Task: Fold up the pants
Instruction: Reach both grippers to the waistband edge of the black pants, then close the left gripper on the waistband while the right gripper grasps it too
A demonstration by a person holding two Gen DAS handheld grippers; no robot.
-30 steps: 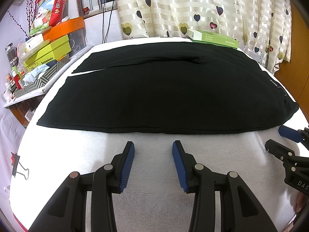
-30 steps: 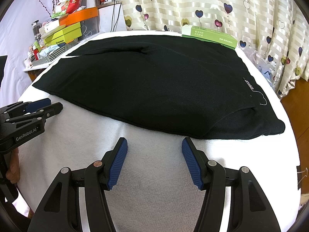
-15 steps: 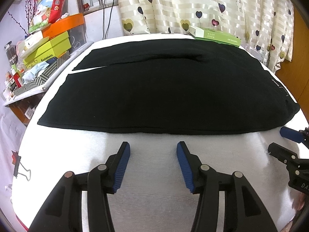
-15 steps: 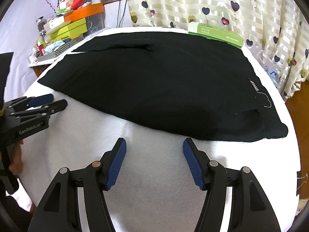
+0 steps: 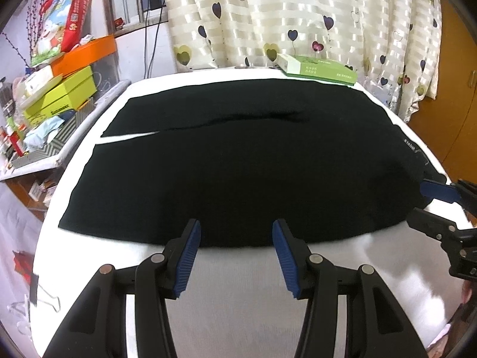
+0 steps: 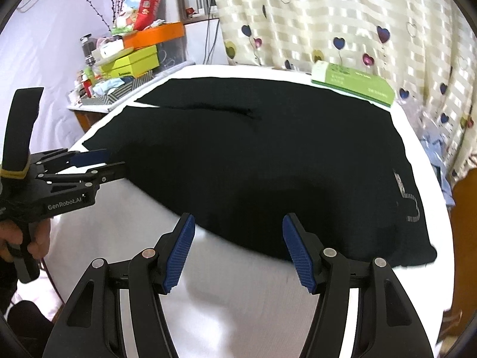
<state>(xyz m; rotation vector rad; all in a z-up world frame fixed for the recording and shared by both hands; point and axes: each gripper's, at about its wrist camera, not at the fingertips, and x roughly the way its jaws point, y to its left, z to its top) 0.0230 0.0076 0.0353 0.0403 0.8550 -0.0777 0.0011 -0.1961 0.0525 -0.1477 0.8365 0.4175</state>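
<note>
Black pants lie spread flat on the white-covered table, legs toward the left and waist with a small white logo toward the right. My left gripper stands open, its blue pads at the near edge of the cloth around the middle. At the right of this view, my right gripper is open at the waist end. In the right wrist view, the right gripper is open at the near edge of the pants. The left gripper shows at the left, held by a hand, with its tips at the cloth's edge.
A green box lies at the table's far edge, touching the pants, in front of a heart-patterned curtain. Stacked boxes crowd a shelf to the left. A binder clip hangs at the table's near left rim.
Both grippers have moved forward toward the pants. Their tips, which were over bare white cloth, now reach the near edge. The pants have not moved.
</note>
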